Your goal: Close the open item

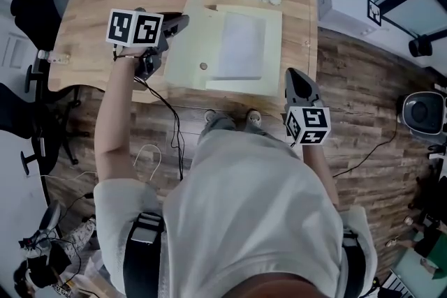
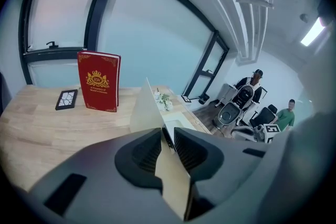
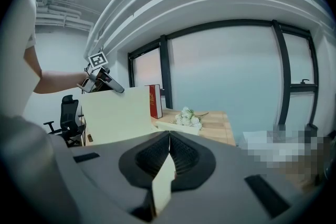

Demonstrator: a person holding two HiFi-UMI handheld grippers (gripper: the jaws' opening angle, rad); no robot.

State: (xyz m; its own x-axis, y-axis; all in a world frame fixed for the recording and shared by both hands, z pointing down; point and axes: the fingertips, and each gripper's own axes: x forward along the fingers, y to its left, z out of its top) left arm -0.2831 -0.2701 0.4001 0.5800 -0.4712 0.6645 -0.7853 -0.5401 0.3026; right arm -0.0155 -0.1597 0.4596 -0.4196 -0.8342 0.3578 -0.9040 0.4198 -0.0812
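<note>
Two tongs gripped the cream box (image 1: 274,52) on the bench (image 1: 91,3): left tongs (image 2: 168,136) clamped on its raised lid (image 1: 185,45), right tongs (image 3: 169,136) pinching its near edge. Swinging the lid over along its hinge arc, base held steady, looked best.

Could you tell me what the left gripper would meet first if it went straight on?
The box lid already between its jaws; past that, probably the white flowers, though depth is unclear.
</note>
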